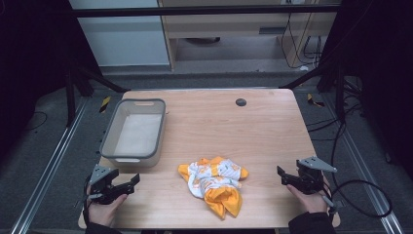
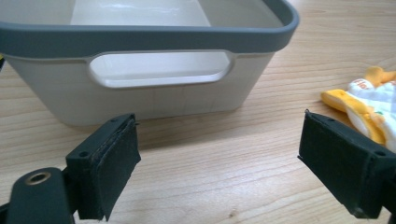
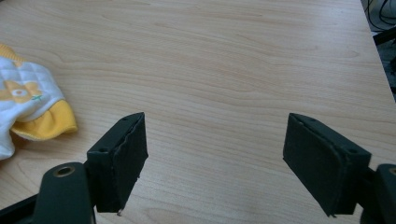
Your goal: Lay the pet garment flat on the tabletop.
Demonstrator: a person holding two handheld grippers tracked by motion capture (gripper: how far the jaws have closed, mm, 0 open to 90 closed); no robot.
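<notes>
Two grippers, both empty, jaws spread wide.
I see the left gripper (image 1: 127, 184) at 7 o'clock, the right gripper (image 1: 285, 176) at 4, a crumpled cloth (image 1: 215, 184) between them, and a grey-rimmed bin (image 1: 157, 130) at 10.

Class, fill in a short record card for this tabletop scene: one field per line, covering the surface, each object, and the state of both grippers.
Surface: wooden table
Container: grey-rimmed plastic bin, far left of the table, empty
Cloth: crumpled white and yellow printed garment, near centre, right of the bin and apart from it
Left gripper: open, holding nothing, near the bin's handle side
Right gripper: open, holding nothing, right of the garment
Small item: dark round disc at the table's far edge
</notes>
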